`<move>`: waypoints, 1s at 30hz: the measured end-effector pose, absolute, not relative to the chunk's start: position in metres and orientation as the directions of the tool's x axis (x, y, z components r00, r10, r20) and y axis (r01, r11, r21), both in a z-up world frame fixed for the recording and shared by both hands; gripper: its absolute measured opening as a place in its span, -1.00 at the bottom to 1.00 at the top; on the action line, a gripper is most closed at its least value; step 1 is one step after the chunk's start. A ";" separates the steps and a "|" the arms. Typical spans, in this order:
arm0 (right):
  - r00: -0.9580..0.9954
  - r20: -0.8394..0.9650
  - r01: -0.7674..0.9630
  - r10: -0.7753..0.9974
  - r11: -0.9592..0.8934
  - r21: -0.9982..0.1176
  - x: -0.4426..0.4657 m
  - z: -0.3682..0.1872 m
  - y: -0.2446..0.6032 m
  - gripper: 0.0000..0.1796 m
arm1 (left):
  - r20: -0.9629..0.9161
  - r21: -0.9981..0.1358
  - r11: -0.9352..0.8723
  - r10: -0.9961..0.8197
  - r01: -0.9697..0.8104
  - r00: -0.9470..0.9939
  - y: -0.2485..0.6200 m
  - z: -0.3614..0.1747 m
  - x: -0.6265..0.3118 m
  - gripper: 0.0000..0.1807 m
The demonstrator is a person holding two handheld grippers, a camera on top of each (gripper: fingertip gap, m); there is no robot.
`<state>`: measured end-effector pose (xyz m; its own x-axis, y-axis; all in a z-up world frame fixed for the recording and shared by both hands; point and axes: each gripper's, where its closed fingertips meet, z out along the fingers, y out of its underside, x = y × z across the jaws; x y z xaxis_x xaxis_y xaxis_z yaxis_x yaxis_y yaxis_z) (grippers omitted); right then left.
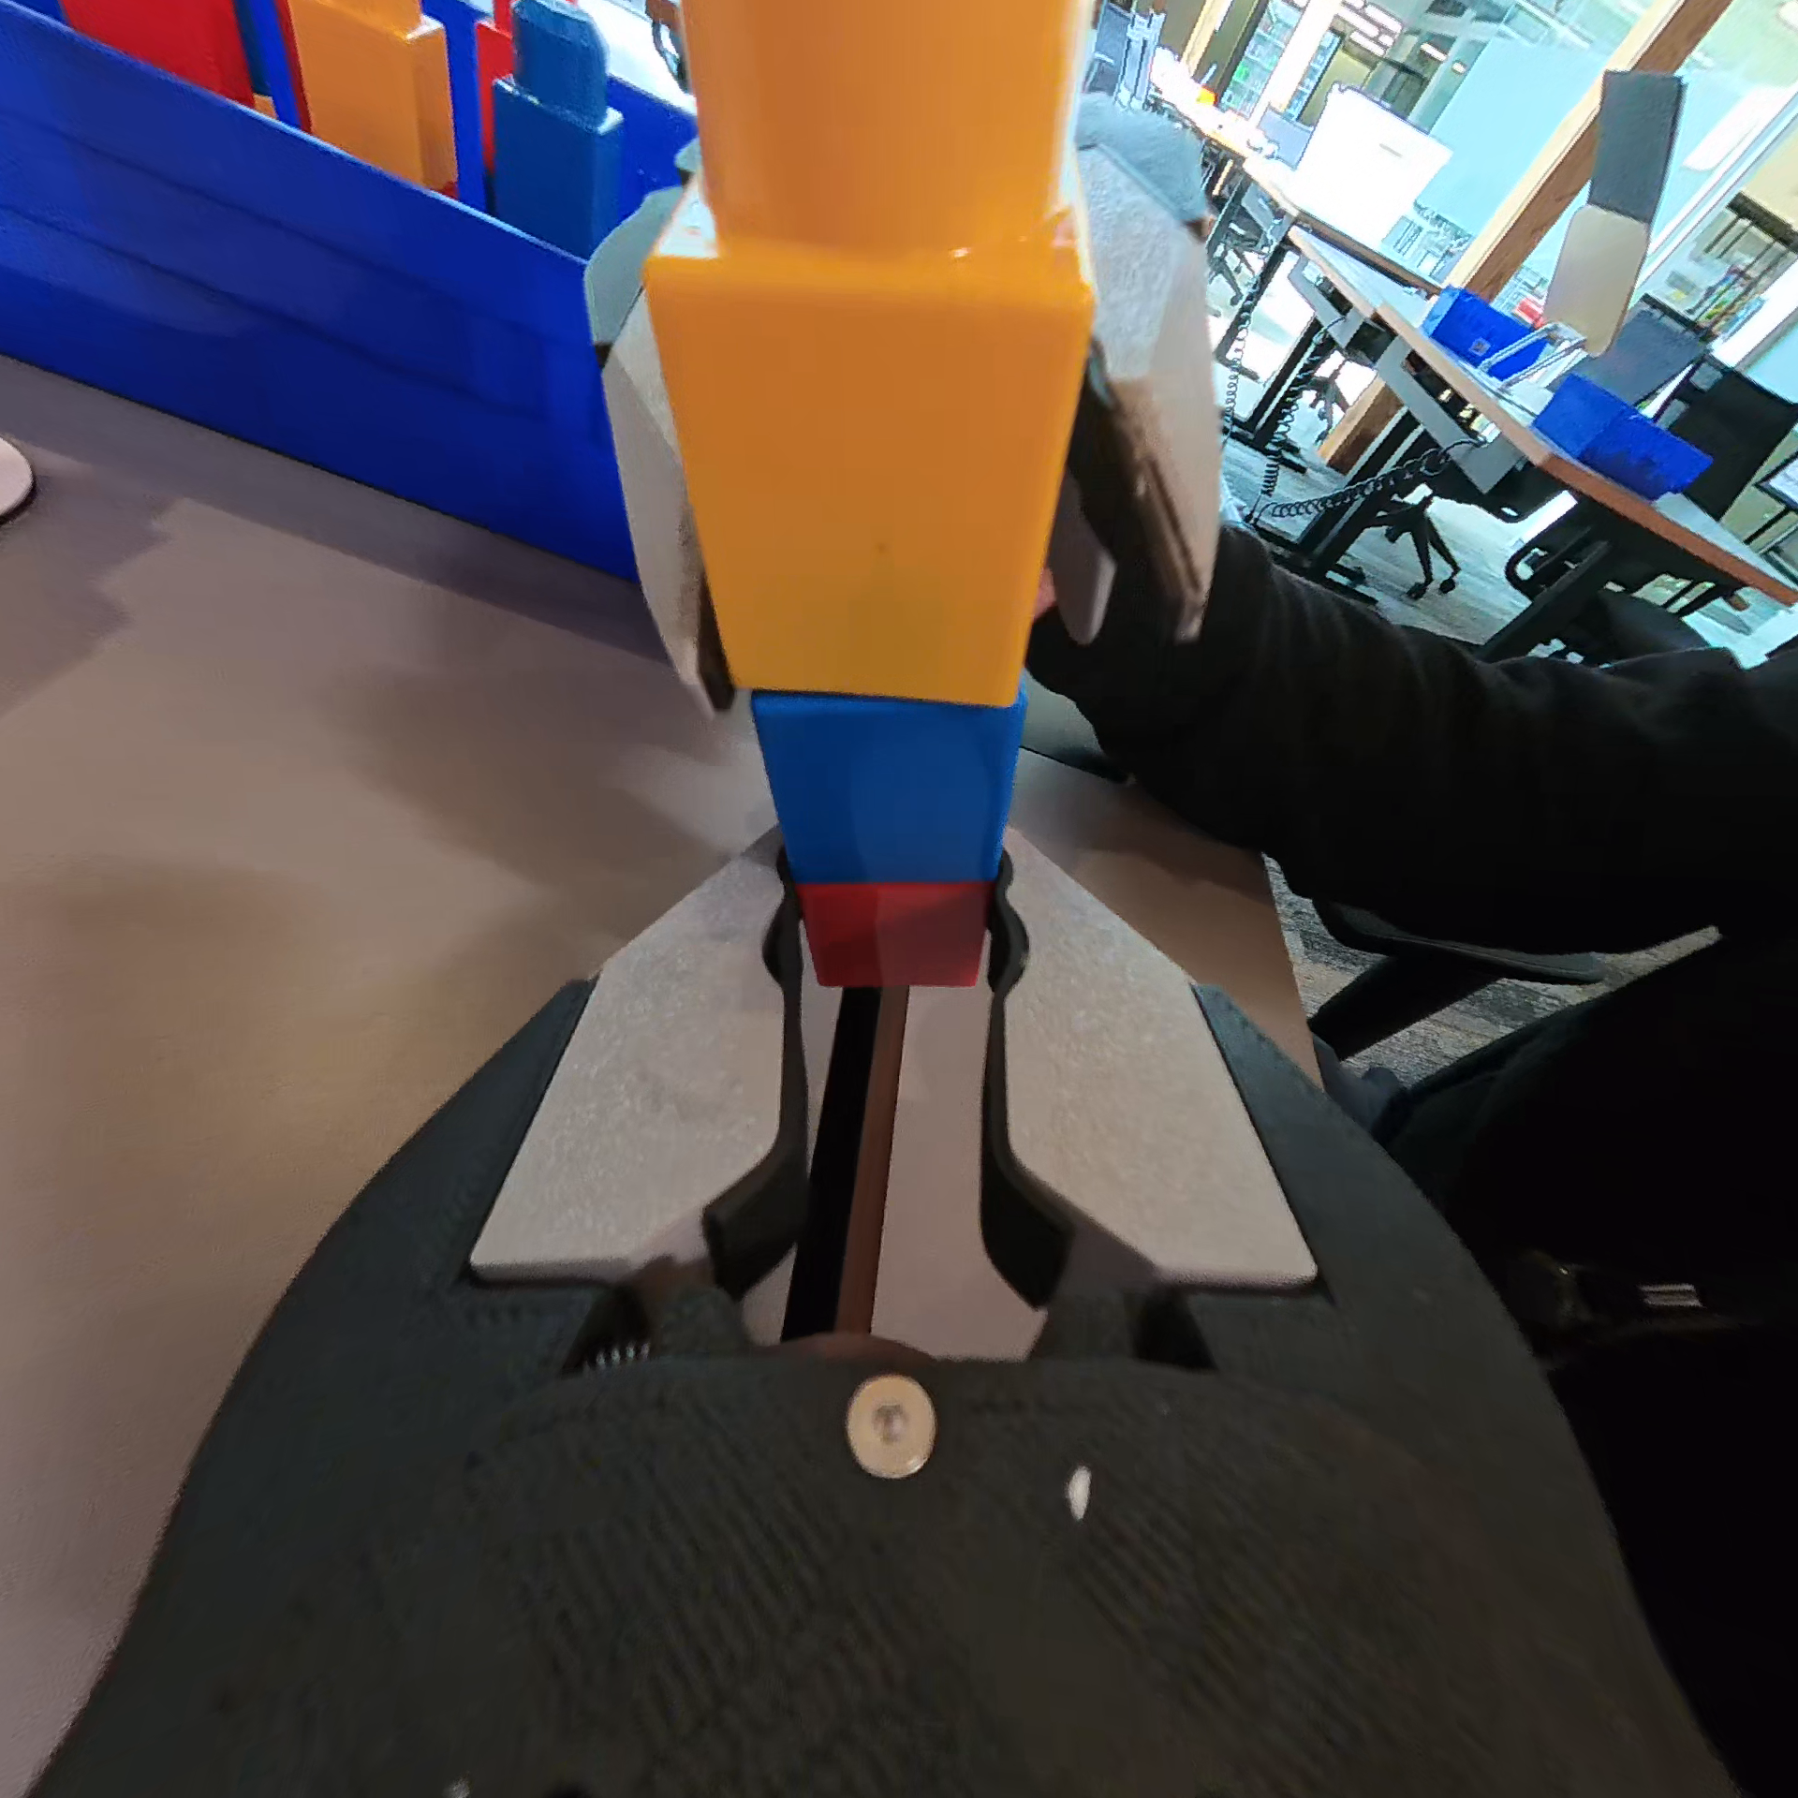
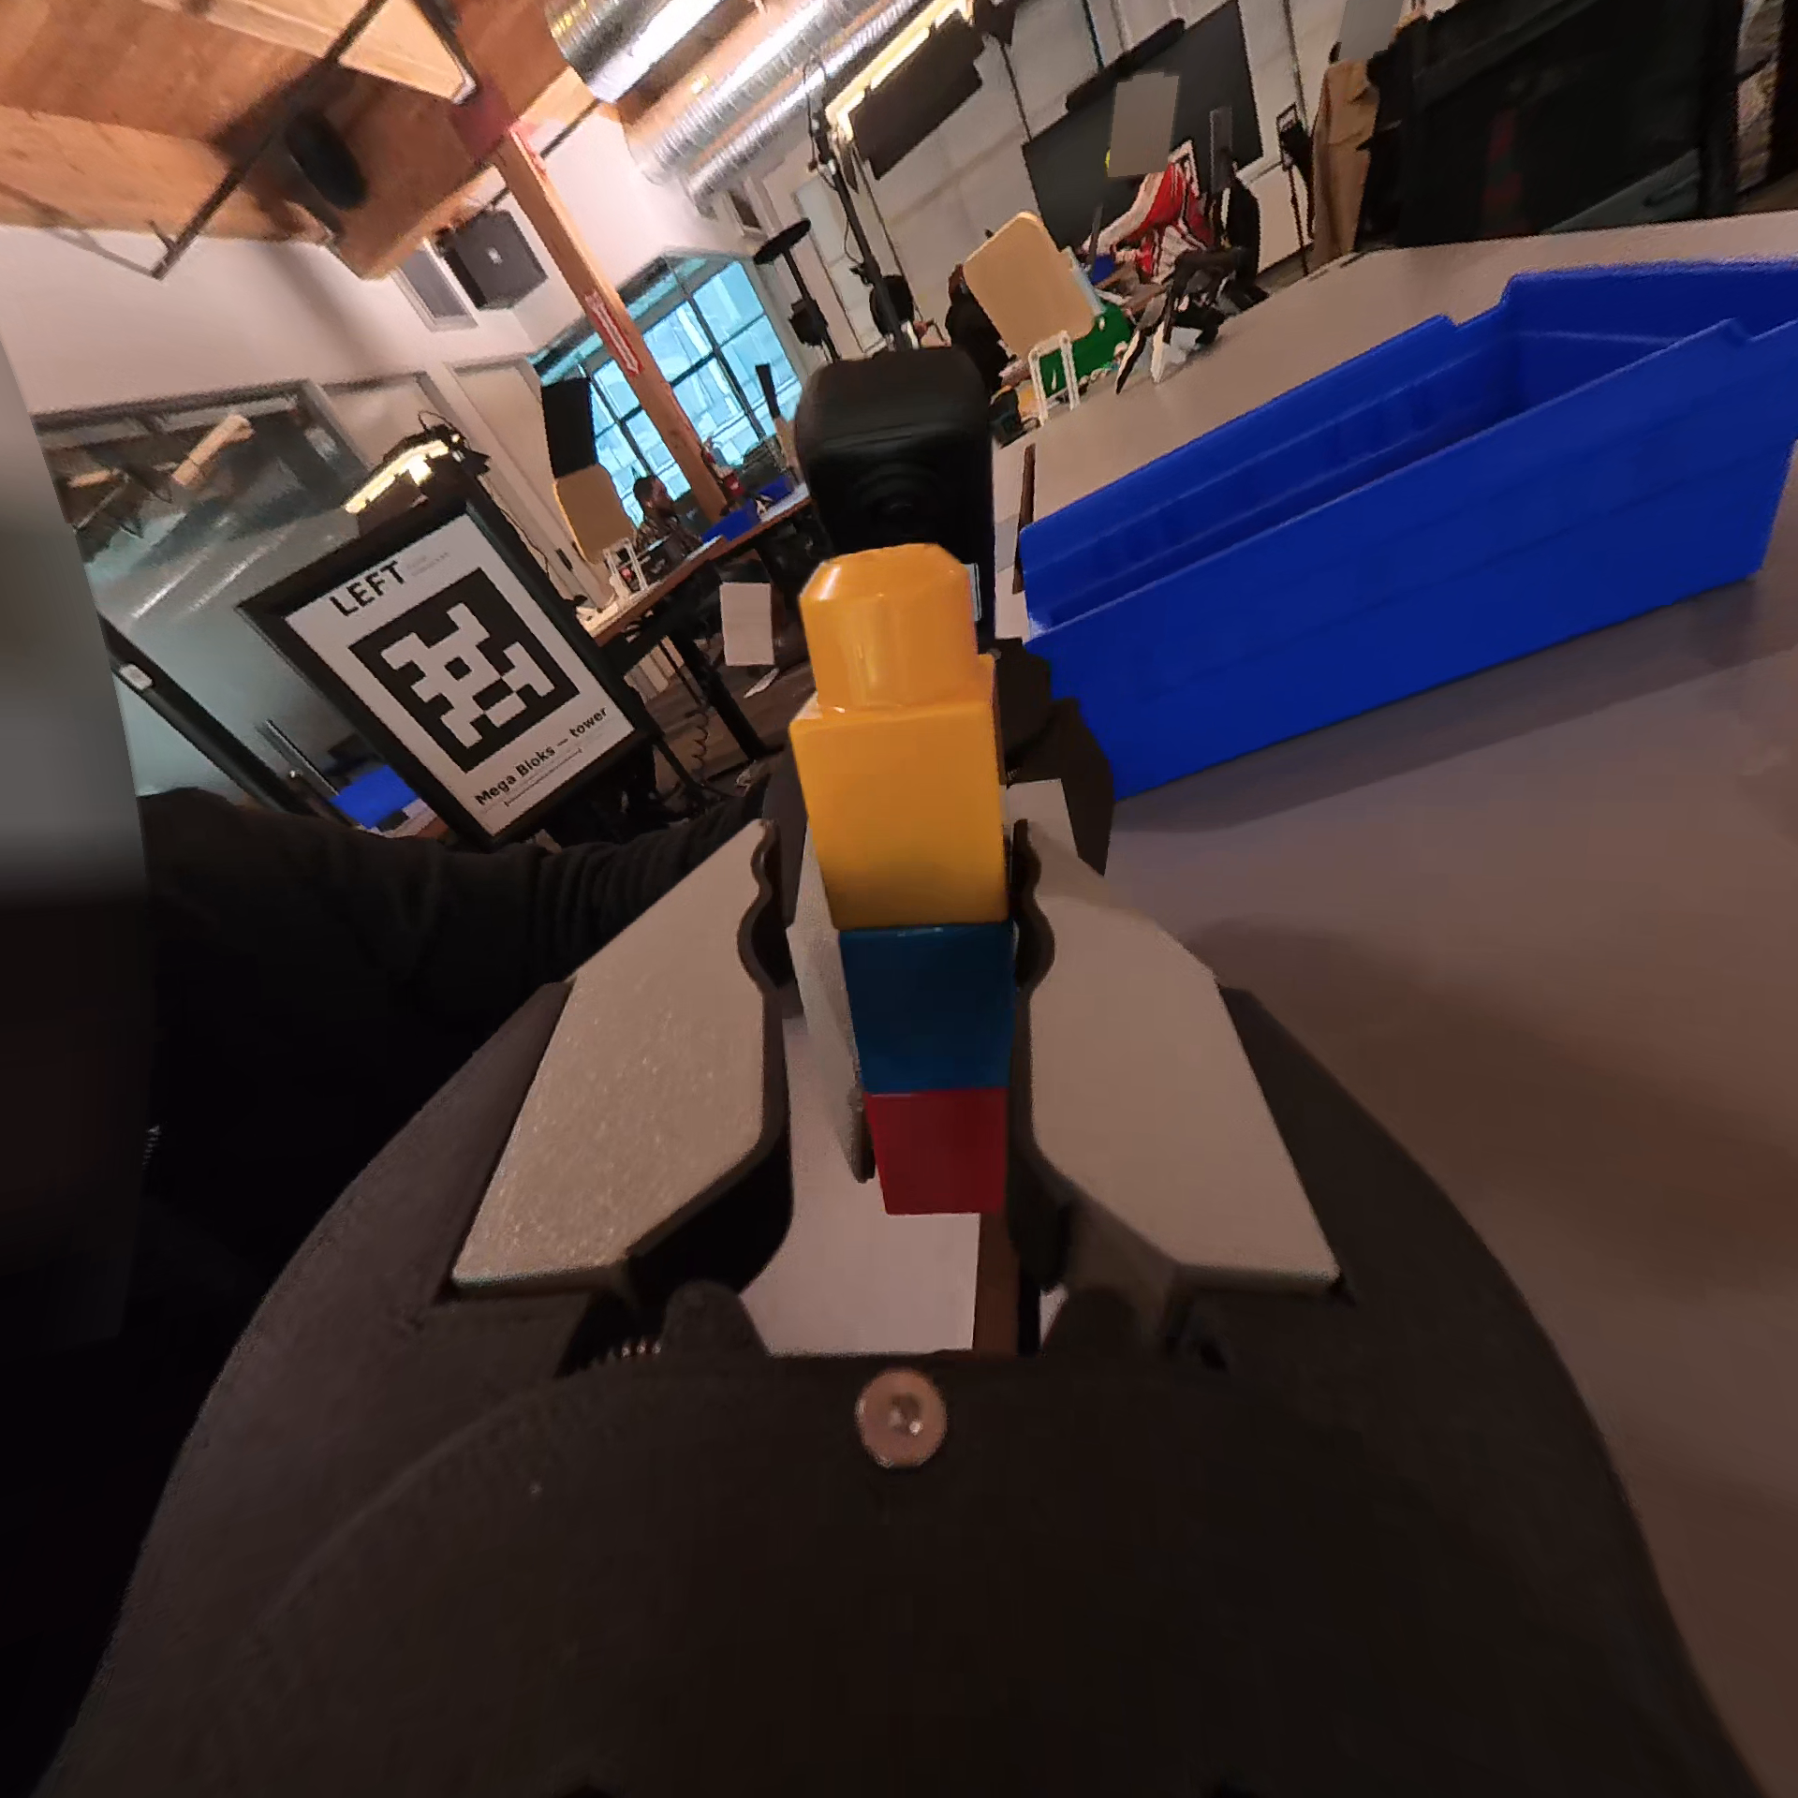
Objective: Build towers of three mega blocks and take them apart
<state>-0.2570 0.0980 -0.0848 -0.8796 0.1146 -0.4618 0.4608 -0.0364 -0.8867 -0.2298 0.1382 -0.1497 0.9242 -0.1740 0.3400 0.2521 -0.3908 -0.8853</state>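
Left wrist view: tower (image 1: 881, 623) between left gripper (image 1: 893, 919) fingers.

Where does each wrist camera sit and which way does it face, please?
Left wrist view: on the left gripper, facing a blue bin of blocks across the table; the right sleeve shows.
Right wrist view: on the right gripper, facing the room and an open blue bin; the left sleeve shows.
Shared: the red-blue-yellow tower, gripped by both.
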 end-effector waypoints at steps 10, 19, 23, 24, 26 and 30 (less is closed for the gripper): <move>-0.883 -0.425 0.427 0.199 -0.038 -0.904 -0.267 -0.088 0.102 -0.62 | 0.366 -0.872 -0.405 -0.162 0.276 0.916 0.138 -0.154 -0.232 -0.62; -0.899 -0.426 0.428 0.101 -0.004 -0.904 -0.250 -0.084 0.101 -0.63 | 0.404 -0.870 -0.405 -0.262 0.281 0.877 0.134 -0.146 -0.213 -0.62; -0.893 -0.446 0.447 0.053 0.004 -0.894 -0.243 -0.083 0.102 -0.63 | 0.398 -0.874 -0.408 -0.286 0.265 0.872 0.133 -0.144 -0.208 -0.62; -0.895 -0.445 0.446 0.036 0.007 -0.895 -0.240 -0.081 0.102 -0.63 | 0.402 -0.875 -0.406 -0.306 0.264 0.863 0.133 -0.143 -0.205 -0.63; -0.893 -0.450 0.450 0.032 0.007 -0.893 -0.239 -0.081 0.101 -0.63 | 0.406 -0.876 -0.402 -0.315 0.267 0.858 0.133 -0.141 -0.203 -0.63; -0.890 -0.452 0.454 0.054 0.025 -0.891 -0.241 -0.084 0.101 -0.63 | 0.405 -0.870 -0.416 -0.300 0.264 0.863 0.133 -0.145 -0.205 -0.63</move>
